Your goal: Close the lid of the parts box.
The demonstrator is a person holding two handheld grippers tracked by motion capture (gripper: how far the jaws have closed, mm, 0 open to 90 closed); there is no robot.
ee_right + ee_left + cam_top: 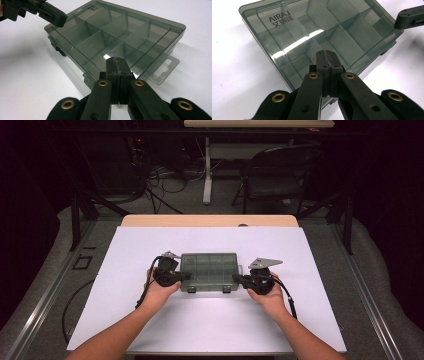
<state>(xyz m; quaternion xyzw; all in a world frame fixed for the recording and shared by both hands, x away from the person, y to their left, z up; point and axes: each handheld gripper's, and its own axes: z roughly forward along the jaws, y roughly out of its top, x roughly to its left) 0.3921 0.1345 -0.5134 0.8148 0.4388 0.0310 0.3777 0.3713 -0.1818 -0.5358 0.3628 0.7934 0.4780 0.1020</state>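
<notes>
A smoky translucent compartment box (209, 270) lies flat with its lid closed in the middle of the white sheet. My left gripper (186, 276) is shut with nothing between its jaws, its tip over the box's left end. In the left gripper view the closed tips (326, 53) hover above the lid (312, 32) near a corner. My right gripper (237, 279) is also shut and empty at the box's right end. In the right gripper view its tips (116, 60) sit over the lid (115, 32), beside the hang tab (163, 67). Whether either tip touches the lid I cannot tell.
A white sheet (150, 320) covers the table, with a wooden edge (210, 220) at the far side. Two latches (226, 289) face the person on the box's near side. A folding chair (280, 170) and cables stand on the floor beyond.
</notes>
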